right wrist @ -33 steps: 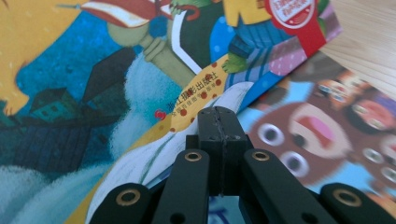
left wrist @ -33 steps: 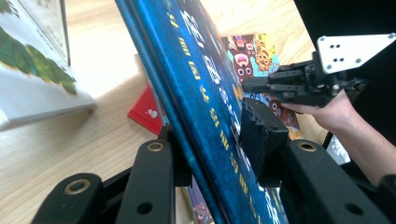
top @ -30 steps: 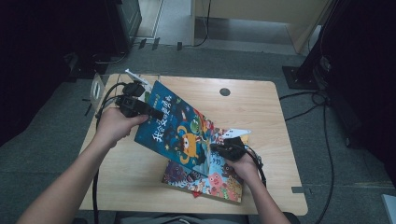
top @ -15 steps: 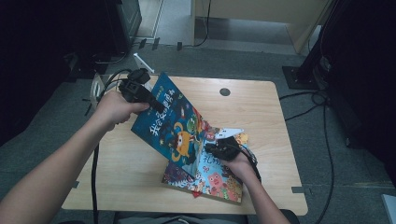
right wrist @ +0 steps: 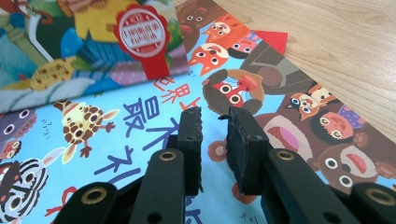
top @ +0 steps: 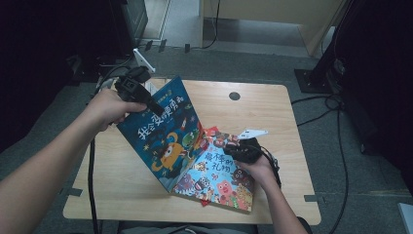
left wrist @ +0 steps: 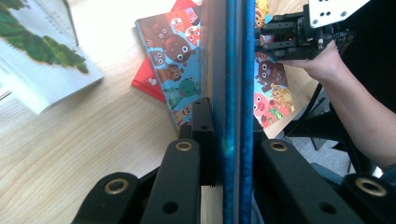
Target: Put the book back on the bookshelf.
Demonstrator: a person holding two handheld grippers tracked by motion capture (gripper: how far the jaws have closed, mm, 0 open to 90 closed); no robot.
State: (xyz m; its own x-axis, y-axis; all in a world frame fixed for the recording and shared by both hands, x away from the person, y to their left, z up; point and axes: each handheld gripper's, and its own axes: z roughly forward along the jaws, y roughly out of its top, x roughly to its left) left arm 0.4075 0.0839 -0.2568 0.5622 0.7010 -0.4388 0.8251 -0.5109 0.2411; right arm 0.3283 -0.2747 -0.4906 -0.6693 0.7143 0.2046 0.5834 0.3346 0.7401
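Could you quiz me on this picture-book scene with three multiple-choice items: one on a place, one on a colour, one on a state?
1. Where does the light-blue animal book lie?
A. flat on the wooden table
B. on the floor
C. on a shelf

2. What colour is the corner that peeks out from under the light-blue animal book?
A. green
B. red
C. white

3. How is the dark-blue book held?
A. lying flat, untouched
B. tilted up, clamped by the left gripper
C. clamped by the right gripper

Answers: 1 A, the high view shows it flat on the tabletop. 2 B, a red corner shows at its edge. 3 B, the left gripper's fingers press its edge while it stands tilted; the right gripper's fingers have just been opening, with nothing between them.
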